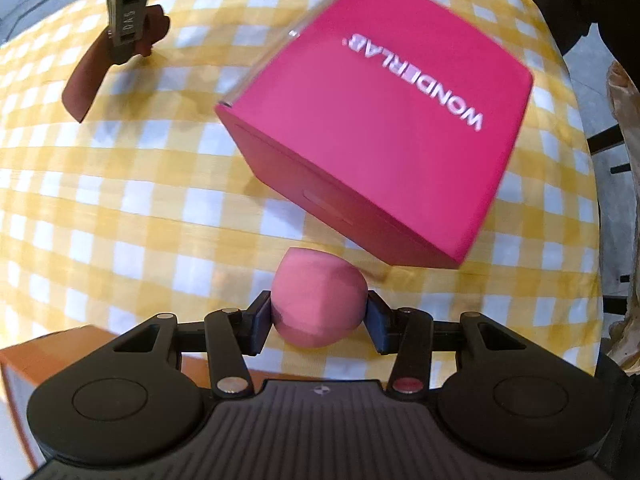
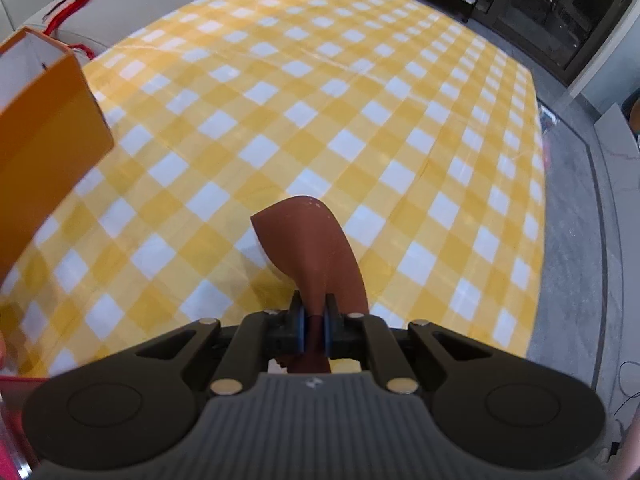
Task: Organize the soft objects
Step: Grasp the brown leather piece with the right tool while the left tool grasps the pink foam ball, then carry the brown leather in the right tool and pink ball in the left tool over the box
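My left gripper [image 1: 319, 314] points down at the table and is shut on a pink egg-shaped sponge [image 1: 316, 288], one pad pressing on each side, held off the cloth. In the right wrist view my right gripper [image 2: 315, 322] is shut on a flat, curved brown soft piece [image 2: 312, 248] that sticks out forward above the table. The left wrist view shows that gripper [image 1: 124, 28] at top left, with the brown piece [image 1: 84, 88] hanging from it. A pink box [image 1: 384, 120] marked WONDERLAB stands just beyond the sponge.
A yellow and white checked cloth [image 2: 320, 100] covers the table. An orange paper bag [image 2: 48, 140] stands at the left of the right wrist view. Its orange edge [image 1: 24, 364] shows at the lower left of the left wrist view. Floor and dark furniture [image 2: 560, 20] lie past the table's far edge.
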`<state>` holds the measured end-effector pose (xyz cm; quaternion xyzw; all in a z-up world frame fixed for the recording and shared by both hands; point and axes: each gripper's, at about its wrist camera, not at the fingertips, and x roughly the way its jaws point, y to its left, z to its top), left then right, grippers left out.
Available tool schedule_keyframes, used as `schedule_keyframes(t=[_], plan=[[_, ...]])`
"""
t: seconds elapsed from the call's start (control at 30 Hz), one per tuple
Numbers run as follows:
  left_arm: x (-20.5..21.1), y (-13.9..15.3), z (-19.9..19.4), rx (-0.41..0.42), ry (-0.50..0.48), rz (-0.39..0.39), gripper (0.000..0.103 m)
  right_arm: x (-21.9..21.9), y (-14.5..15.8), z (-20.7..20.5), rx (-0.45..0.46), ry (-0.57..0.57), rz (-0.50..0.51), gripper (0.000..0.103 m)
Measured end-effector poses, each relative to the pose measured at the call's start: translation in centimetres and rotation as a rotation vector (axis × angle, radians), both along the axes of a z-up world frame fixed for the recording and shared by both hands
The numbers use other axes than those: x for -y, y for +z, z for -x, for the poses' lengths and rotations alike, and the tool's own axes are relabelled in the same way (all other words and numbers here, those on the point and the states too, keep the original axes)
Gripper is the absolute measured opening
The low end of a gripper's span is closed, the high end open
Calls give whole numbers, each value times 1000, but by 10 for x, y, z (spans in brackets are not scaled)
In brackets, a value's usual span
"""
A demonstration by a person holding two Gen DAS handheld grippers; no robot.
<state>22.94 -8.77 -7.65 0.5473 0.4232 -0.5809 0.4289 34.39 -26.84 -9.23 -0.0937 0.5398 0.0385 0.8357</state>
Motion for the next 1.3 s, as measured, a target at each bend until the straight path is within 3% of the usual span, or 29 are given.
schedule_keyframes(t=[0.17, 0.47, 0.77, 0.87, 1.03, 1.3], plan=[[-7, 25, 7, 71, 15, 13, 55, -14, 33, 7, 33, 23, 17, 6], [-40, 77, 15, 113, 104, 81, 55, -58, 95, 18, 106, 89, 39, 6], [-89, 104, 18, 192, 213, 97, 55, -123, 129, 32, 146, 187, 23, 6], [-110, 106, 10, 208, 287, 114, 55, -153, 134, 35, 145, 231, 19, 6], [-144, 93, 4, 223, 340, 78, 55, -199, 136, 36, 128, 281, -34, 6], [-173, 69, -15, 260, 443, 56, 55, -262, 111, 46, 74, 353, -78, 6]])
